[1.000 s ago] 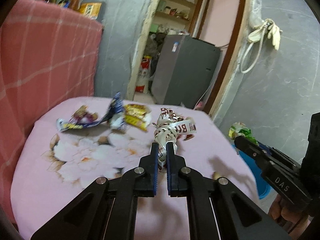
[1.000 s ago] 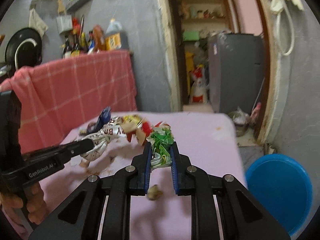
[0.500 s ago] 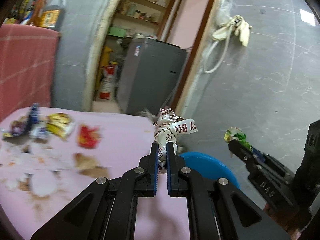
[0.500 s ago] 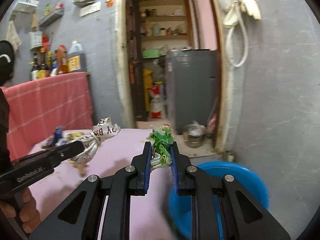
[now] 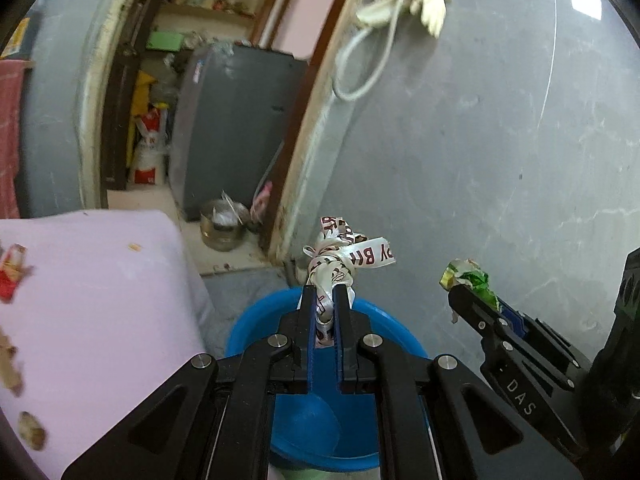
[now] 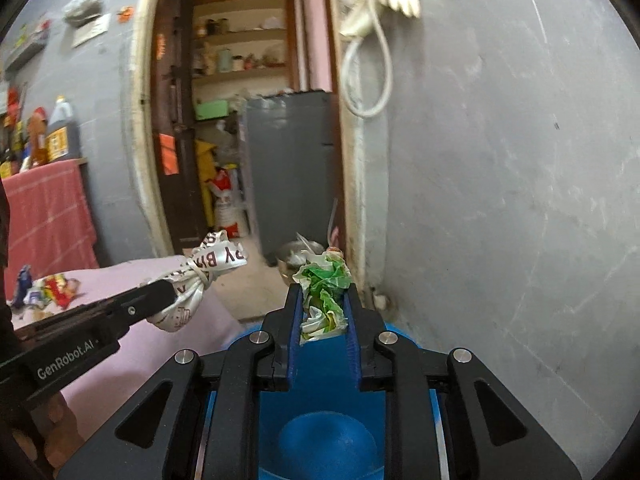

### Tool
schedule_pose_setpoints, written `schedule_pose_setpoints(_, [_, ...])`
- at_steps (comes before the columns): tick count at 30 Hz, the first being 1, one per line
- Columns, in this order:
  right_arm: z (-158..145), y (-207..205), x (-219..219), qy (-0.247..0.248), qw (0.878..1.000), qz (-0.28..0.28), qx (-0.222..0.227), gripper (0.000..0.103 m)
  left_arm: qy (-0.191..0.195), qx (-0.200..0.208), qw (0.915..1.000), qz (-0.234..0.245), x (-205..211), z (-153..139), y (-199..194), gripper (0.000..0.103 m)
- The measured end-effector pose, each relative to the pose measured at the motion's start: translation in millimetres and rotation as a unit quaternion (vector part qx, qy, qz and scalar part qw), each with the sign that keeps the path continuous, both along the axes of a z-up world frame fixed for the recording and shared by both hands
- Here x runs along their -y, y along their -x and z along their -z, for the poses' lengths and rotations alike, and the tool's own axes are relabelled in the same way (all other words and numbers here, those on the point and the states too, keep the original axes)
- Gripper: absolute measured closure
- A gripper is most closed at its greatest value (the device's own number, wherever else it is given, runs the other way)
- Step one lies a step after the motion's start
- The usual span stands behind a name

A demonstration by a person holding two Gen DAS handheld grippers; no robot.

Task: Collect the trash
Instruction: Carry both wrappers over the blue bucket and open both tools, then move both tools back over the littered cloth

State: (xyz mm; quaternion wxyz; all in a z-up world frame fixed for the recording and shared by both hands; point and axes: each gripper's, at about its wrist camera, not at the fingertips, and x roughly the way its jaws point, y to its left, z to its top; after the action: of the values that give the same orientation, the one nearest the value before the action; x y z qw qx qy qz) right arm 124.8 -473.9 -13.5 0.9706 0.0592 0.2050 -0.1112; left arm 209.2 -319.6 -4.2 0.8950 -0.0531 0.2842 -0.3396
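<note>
Swung off the pink table (image 5: 100,300), we now hover over the blue bin (image 5: 248,332): left gripper (image 5: 324,300) pinching the white printed wrapper (image 5: 340,264), right gripper (image 6: 322,304) clamping the green wrapper (image 6: 324,280), both ready to drop.

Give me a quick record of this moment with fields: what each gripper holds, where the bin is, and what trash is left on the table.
left gripper: shut on white printed wrapper
right gripper: shut on green wrapper
blue bin: on the floor below both grippers, beside the table
pink table: red wrapper and scraps near its left edge
</note>
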Motion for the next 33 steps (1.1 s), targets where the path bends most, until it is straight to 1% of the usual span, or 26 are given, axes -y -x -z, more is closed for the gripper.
schedule_pose_setpoints(2, [9.3,-2.2,8.0,-0.012,1.000,0.004,-0.016,0.083,-0.019,-0.010,0.9998,0.005,10.0,9.1,-3.6,0.097])
schedule_pose_setpoints(4, [17.9,-6.6,13.6,-0.024,0.999,0.007,-0.031,0.082,-0.034,-0.031,0.9989,0.007,17.1,19.4,-10.5,0.096])
schedule_pose_setpoints(5, [22.0,-7.4,16.2,-0.029,0.999,0.008,-0.039,0.080,-0.037,-0.040,0.9985,0.007,18.2,24.6,-12.7,0.093])
schedule_pose_setpoints(7, [27.9,-9.4,19.1,-0.038,0.998,0.011,-0.052,0.074,-0.041,-0.055,0.9976,0.009,19.0,32.0,-17.7,0.090])
schedule_pose_setpoints(8, [30.4,-9.3,20.5,-0.044,0.997,0.010,-0.057,0.071,-0.046,-0.068,0.9966,0.011,19.9,36.5,-21.8,0.085])
schedule_pose_setpoints(10, [32.9,-11.4,22.7,-0.050,0.997,0.013,-0.064,0.069,-0.042,-0.083,0.9956,0.012,18.4,42.6,-26.6,0.073])
schedule_pose_setpoints(11, [34.2,-9.6,23.7,-0.054,0.996,0.014,-0.066,0.064,-0.038,-0.087,0.9954,0.011,16.7,44.0,-27.7,0.072])
schedule_pose_setpoints(12, [34.0,-9.4,24.3,-0.056,0.996,0.015,-0.065,0.061,-0.033,-0.092,0.9952,0.008,14.8,44.2,-28.8,0.071])
schedule_pose_setpoints(14, [32.6,-5.8,24.6,-0.059,0.996,0.018,-0.063,0.059,-0.022,-0.099,0.9948,0.006,9.9,39.6,-29.0,0.071])
schedule_pose_setpoints(15, [30.4,-8.1,26.0,-0.060,0.996,0.018,-0.061,0.057,-0.014,-0.100,0.9948,0.001,4.6,36.4,-28.2,0.067])
schedule_pose_setpoints(16, [28.3,-8.9,24.2,-0.062,0.996,0.017,-0.057,0.056,-0.009,-0.099,0.9951,-0.004,0.3,31.2,-27.6,0.060])
schedule_pose_setpoints(17, [24.2,-7.3,21.5,-0.061,0.997,0.015,-0.050,0.054,-0.005,-0.093,0.9956,-0.010,-5.8,24.9,-25.9,0.056])
schedule_pose_setpoints(19, [16.0,-8.4,17.4,-0.058,0.997,0.010,-0.040,0.050,0.001,-0.077,0.9968,-0.024,-18.0,13.4,-16.5,0.040])
schedule_pose_setpoints(20, [11.2,-5.4,13.7,-0.057,0.998,0.007,-0.032,0.041,0.002,-0.067,0.9973,-0.031,-24.8,7.8,-13.1,0.035])
schedule_pose_setpoints(21, [5.9,-1.9,9.7,-0.057,0.998,0.004,-0.021,0.030,0.002,-0.054,0.9978,-0.039,-32.2,1.0,-9.4,0.026])
schedule_pose_setpoints(22, [0.9,-0.5,5.4,-0.056,0.998,0.001,-0.011,0.027,0.003,-0.042,0.9980,-0.047,-39.2,-4.2,-5.7,0.017])
schedule_pose_setpoints(23, [-4.4,1.9,0.4,-0.054,0.999,-0.003,-0.001,0.023,0.005,-0.026,0.9979,-0.059,-49.5,-11.5,-0.4,0.014])
schedule_pose_setpoints(24, [-9.8,4.6,-5.0,-0.054,0.999,-0.007,0.006,0.020,0.006,-0.015,0.9974,-0.070,-57.0,-16.4,3.3,0.007])
schedule_pose_setpoints(25, [-13.5,6.3,-9.0,-0.054,0.998,-0.011,0.012,0.018,0.006,-0.004,0.9967,-0.081,-65.2,-21.8,7.5,0.004])
schedule_pose_setpoints(27, [-22.7,10.6,-19.8,-0.056,0.998,-0.021,0.028,0.011,0.009,0.015,0.9945,-0.103,-84.7,-31.5,14.6,0.003])
schedule_pose_setpoints(30, [-33.4,15.2,-38.1,-0.054,0.997,-0.038,0.046,0.000,0.010,0.032,0.9901,-0.136,-114.4,-40.7,22.9,0.002])
schedule_pose_setpoints(33, [-42.8,19.8,-58.1,-0.053,0.995,-0.058,0.063,0.000,-0.002,0.048,0.9843,-0.170,-142.9,-45.6,33.0,0.002])
